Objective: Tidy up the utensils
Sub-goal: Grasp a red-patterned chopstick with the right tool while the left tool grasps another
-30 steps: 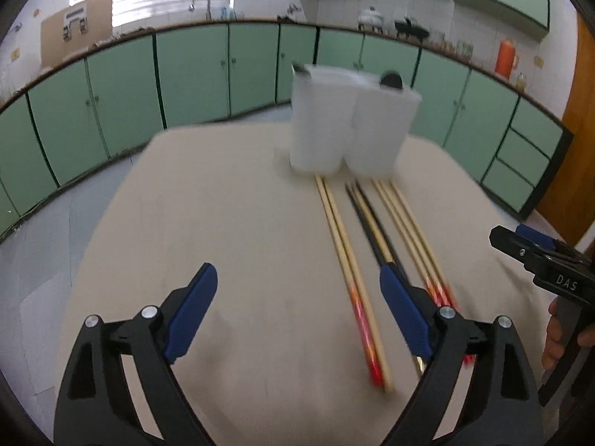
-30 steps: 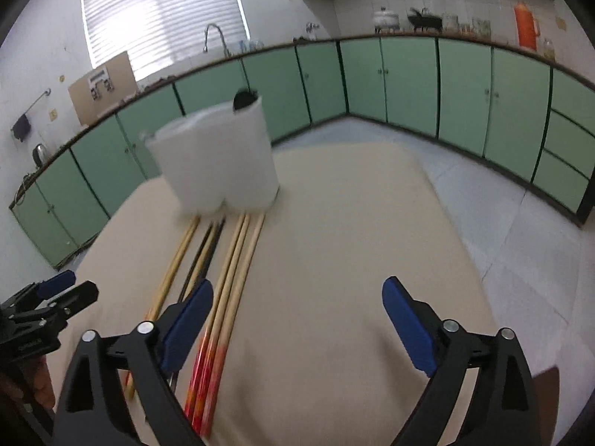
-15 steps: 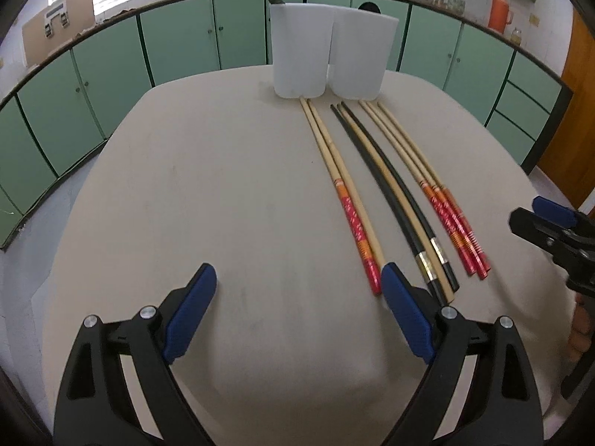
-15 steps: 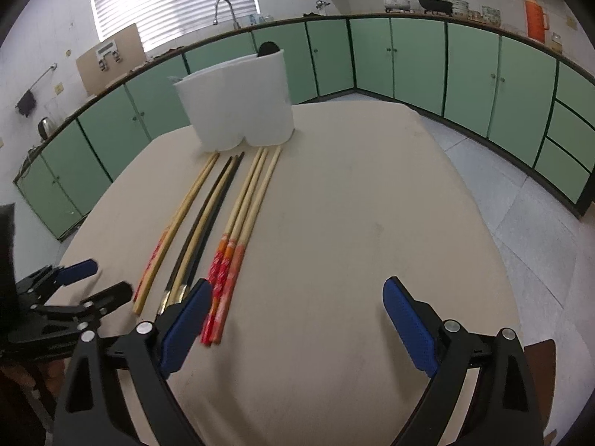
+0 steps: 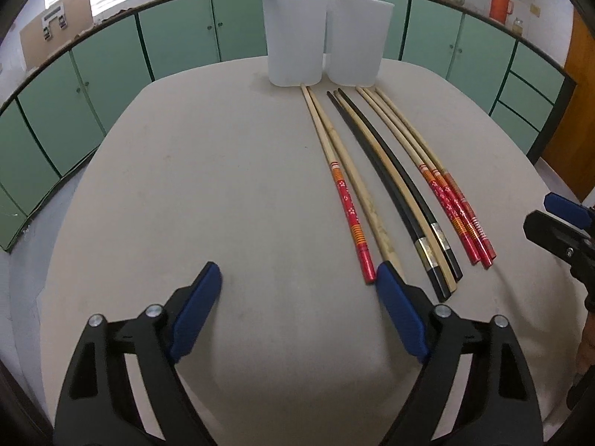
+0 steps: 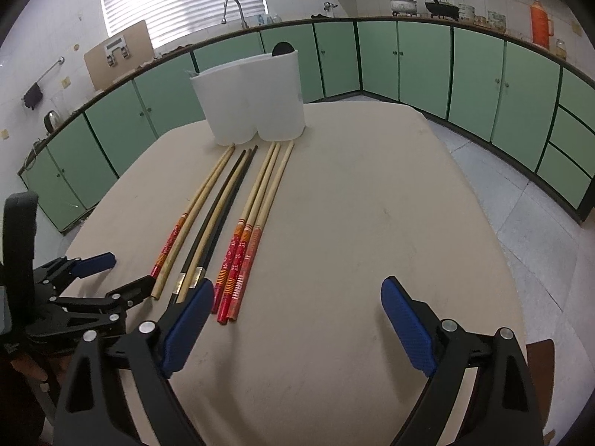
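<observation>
Chopsticks (image 5: 375, 186) lie on the bench (image 5: 208, 193); left tongs (image 5: 297, 290) closing on nothing, right tongs (image 6: 297, 297) spread.

Beige table (image 6: 372, 223) carries eight chopsticks in three groups, thin tips toward a white two-compartment holder (image 6: 253, 100) at the far edge. Left pair (image 6: 193, 219): one red-ended, one plain bamboo. Middle group (image 6: 219, 215): two black, one pale. Right group (image 6: 256, 223): three with red patterned ends, lying side by side, touching. Right gripper (image 6: 297, 319) over the near table edge, jaws wide apart, nothing between them; its left pad overlaps the butt ends of the middle group. Left gripper (image 6: 122, 275) at lower left, jaws closing, nothing seen between them, one fingertip just beside the left pair's ends. Green cabinets (image 6: 476, 81) behind.
</observation>
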A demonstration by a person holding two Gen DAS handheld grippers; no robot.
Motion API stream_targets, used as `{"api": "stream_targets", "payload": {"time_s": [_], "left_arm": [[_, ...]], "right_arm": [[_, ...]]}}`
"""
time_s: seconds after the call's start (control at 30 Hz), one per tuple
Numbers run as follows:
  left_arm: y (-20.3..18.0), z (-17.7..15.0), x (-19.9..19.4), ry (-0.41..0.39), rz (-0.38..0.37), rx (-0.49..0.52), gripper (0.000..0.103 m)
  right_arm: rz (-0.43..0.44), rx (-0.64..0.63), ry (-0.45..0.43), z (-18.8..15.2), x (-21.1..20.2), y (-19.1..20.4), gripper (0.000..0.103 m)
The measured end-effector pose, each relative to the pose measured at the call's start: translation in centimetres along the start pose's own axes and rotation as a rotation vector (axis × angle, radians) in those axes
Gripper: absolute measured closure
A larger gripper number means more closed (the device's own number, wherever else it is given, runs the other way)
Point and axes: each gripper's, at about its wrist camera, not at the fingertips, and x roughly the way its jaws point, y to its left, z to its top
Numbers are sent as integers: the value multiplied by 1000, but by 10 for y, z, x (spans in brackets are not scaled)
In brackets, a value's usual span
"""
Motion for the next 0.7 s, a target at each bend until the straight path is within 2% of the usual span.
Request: {"api": "stream_targets", "payload": {"time_s": [0.1,0.13,0.17,0.23,0.33,0.47,0.7], "left_arm": [[7,-1,-4,-9,6,-14,42],[9,-2,-5,-10,3,-22,47],[11,-1,-5,-10,1,-27,49],[13,-1,-6,-10,-2,-34,50],[10,-1,-5,-14,-3,-23,51],[9,-1,-5,-17,-10,-18,52],[8,-2,-6,-19,-10,-10,52]], "right_arm": [[29,-26,11,-4,-1,6,24],[36,-35,18,-4,0,8,31],[47,-46,30,-5,1,11,39],[78,-72,56,-8,4,19,48],[66,-111,80,-12,9,29,62],[59,-118,100,-15,14,29,70],[34,-136,96,-16,18,33,70]]}}
